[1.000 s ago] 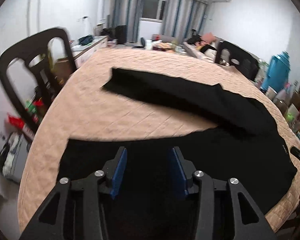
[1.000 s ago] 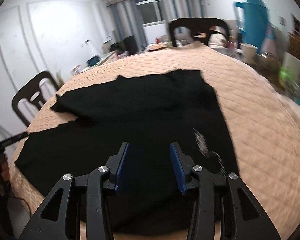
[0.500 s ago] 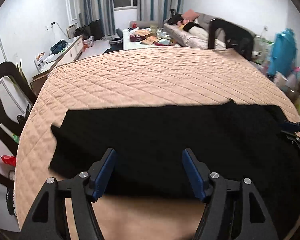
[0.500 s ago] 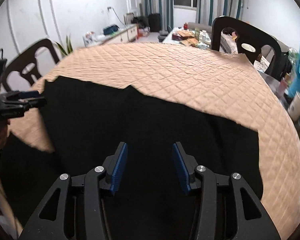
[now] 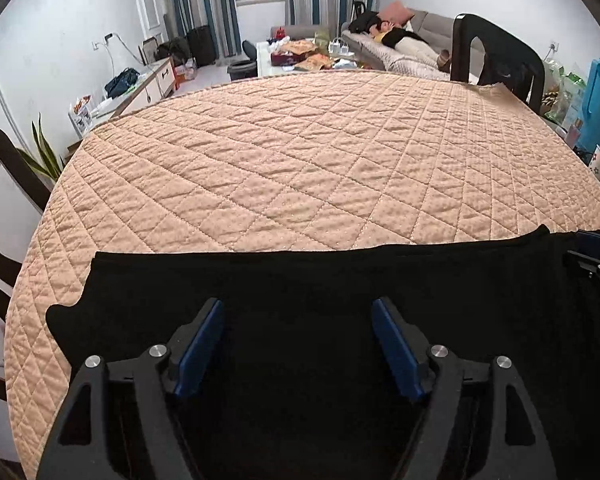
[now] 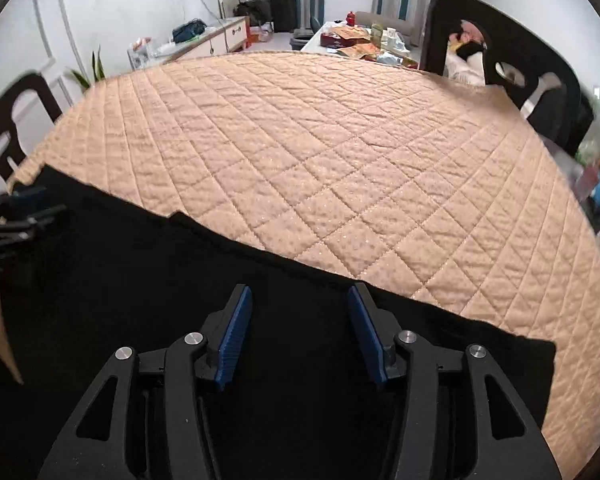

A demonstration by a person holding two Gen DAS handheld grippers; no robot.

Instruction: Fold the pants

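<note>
Pants point(image 5: 320, 292): black, lying flat in a long band along the near edge of the counter point(image 5: 300, 160); one leg now appears laid over the other, which reads as the first lengthwise fold done.

Counter: round, covered in a tan quilted cloth; the far half is bare, presumably kept free for the next folds.

Left claw point(image 5: 298, 340): released, blue pads set wide apart, hovering over the cloth near the leg ends and gripping nothing.

Right claw point(image 6: 298, 328): released as well, pads apart over the waist end (its tip also shows at the right edge of the left view), gripping nothing.

Placement, reason: one claw at each end of the band, likely so both ends can be pinched together for a crosswise fold.

Change from one second ago: the legs then lay splayed in a V across the counter; now they form a single strip.

Change from half a second ago: the left claw's pads stand further apart, and the far edge of the cloth lies straighter.

Surroundings: dark chairs point(image 5: 496, 60) at the counter's rim.
</note>
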